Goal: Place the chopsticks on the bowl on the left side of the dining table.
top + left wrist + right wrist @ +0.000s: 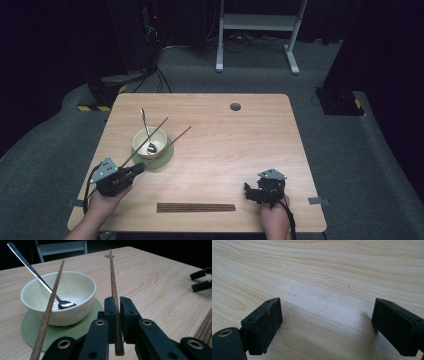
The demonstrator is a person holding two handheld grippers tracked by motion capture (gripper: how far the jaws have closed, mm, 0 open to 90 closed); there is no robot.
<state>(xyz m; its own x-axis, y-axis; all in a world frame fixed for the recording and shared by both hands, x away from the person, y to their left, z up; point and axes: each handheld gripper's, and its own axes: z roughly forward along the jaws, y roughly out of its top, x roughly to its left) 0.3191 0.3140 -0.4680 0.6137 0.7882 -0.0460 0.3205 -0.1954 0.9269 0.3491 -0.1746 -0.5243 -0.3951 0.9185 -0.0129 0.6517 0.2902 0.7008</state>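
Left gripper (117,312): we saw its fingers clamped on a chopstick (113,282) that ran on ahead of them
Second chopstick (51,305): it lay across the bowl (75,307), left of those fingers
Spoon (37,277): it rested in the bowl on a mat (32,332)
Right gripper (325,325): we found its fingers spread wide over bare table (324,272), gripping nothing

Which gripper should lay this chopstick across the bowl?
Left. The left gripper is already shut on one chopstick right beside the bowl. The right gripper sits open over bare table, probably too far off.
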